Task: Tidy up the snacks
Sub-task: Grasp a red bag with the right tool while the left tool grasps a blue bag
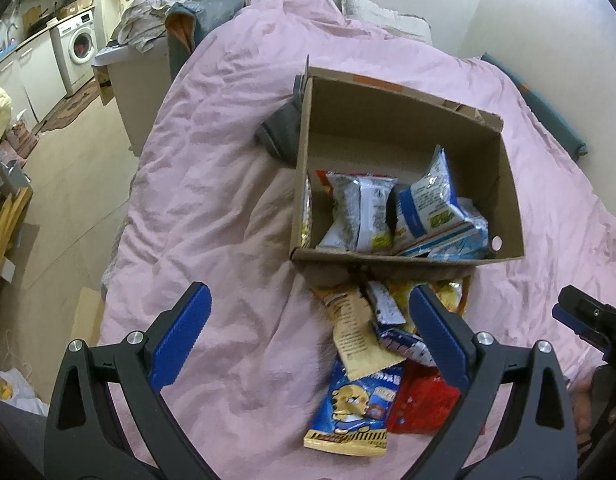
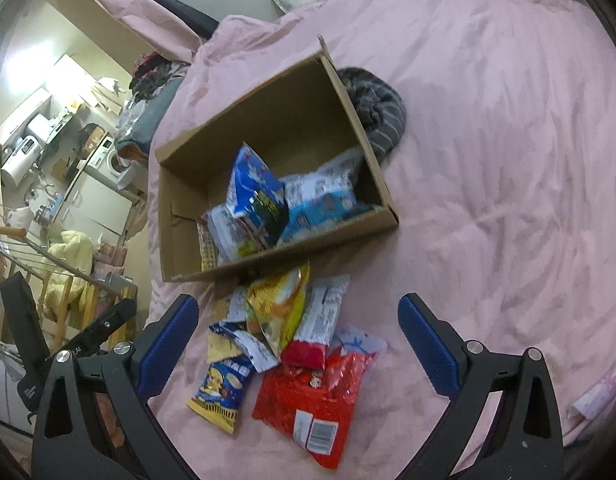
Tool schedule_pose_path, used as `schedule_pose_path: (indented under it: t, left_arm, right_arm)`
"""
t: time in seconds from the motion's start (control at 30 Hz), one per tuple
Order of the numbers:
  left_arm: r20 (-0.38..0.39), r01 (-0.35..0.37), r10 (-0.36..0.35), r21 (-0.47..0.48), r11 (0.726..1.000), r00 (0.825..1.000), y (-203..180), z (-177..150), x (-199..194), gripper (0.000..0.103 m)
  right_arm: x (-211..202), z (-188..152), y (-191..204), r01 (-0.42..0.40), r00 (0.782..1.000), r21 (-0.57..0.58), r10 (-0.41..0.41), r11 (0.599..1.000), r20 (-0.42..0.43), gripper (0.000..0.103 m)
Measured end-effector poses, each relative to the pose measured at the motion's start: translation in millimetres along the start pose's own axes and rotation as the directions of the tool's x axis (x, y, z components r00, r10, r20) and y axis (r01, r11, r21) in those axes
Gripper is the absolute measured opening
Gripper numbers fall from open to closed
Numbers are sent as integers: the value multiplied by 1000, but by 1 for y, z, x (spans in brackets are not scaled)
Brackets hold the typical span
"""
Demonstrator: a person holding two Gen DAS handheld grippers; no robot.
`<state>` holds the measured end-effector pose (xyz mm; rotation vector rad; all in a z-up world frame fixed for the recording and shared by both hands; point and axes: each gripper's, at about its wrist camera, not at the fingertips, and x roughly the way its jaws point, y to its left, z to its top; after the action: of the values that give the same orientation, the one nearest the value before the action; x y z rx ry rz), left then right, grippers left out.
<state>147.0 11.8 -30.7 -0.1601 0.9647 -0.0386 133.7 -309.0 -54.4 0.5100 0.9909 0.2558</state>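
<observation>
Snacks, loose lot: a heap of packets (image 2: 292, 344) lies on the pink bedspread (image 2: 487, 160), just in front of the near wall of a cardboard box (image 2: 196, 168).

Left claw (image 1: 311, 336): spread wide, holding nothing, above the bedspread with the heap under its right finger (image 1: 439, 336). Right claw (image 2: 298, 338): spread wide, holding nothing, directly over the heap, which shows between its two fingers.

Heap, nearest items first:
- red bag (image 2: 311, 396), barcode label up, at the near end.
- blue-and-yellow packet with a cartoon figure (image 1: 355, 408), beside the red bag and touching it.
- beige packet (image 1: 355, 332), overlapping the blue-and-yellow one.
- yellow packet (image 2: 280, 304) and white packet with a red end (image 2: 319, 328), side by side, reaching toward the box wall.
- small blue-and-white wrappers (image 1: 403, 344) wedged among the above.

Box: open-topped, flaps up, sitting on the bedspread near its middle. Contents lean against the near wall: a blue-and-white bag (image 1: 431, 196) standing tilted, a silver-and-white bag (image 1: 359, 212) beside it, pale blue packets (image 1: 459, 236) underneath; far half of the floor bare.

Adjacent: grey striped cloth bundle (image 2: 375, 108) touching the box's outer side wall. Pale pillow (image 1: 383, 16) at the far edge of the bed. Beyond the bed's left edge, a washing machine (image 1: 78, 46) under a counter.
</observation>
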Motion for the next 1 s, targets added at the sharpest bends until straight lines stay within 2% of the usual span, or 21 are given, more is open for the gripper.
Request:
schedule_pose_path:
  t: [0.17,0.27,0.37,0.4,0.43,0.5,0.6,0.63,0.67,0.73,0.83,1.0]
  left_arm:
    - [-23,-14,14,1,1000,1000,4,-5,4,98]
    - [-57,-28,28,1,1000,998,8,-8,10,98]
    - [-109,-33,33,1,999,994,11,-13,18,98]
    - [-131,-29,29,1,1000,991,11,-16,22,98]
    - [-143,-26,26,2,1000,989,10,-17,24,98]
    - [-158,-22,23,8,1000,987,8,-19,27,98]
    - [-157,-25,28,20,999,987,4,-20,29,98]
    - [-158,-25,29,24,999,987,2,-20,30,98]
    - [-159,-24,28,28,999,987,1,-20,30,98]
    - [-157,-27,33,40,999,987,-2,-20,30,98]
    - [-158,-32,40,52,998,987,-2,-21,30,98]
    - [-202,-18,23,24,1000,979,2,-25,35,98]
  right_arm:
    - [12,-6,-23,18,997,80,-11,997,-77,102]
    - [29,-15,-33,17,981,128,8,992,-194,102]
    - [62,-33,-31,-7,917,148,65,989,-394,99]
    - [73,-40,-27,-17,892,142,79,990,-444,93]
    - [78,-45,-21,-11,881,114,63,993,-469,88]
    - [89,-51,-4,29,871,-6,-28,1000,-491,88]
    - [104,-58,12,83,856,-135,-140,987,-497,87]
    - [108,-60,15,100,850,-163,-170,981,-499,78]
    - [111,-61,17,117,844,-192,-200,974,-498,74]
    - [107,-62,16,111,846,-208,-202,972,-493,59]
    - [90,-61,5,88,854,-194,-175,977,-490,46]
    - [47,-64,-11,1,877,-149,-73,989,-475,40]
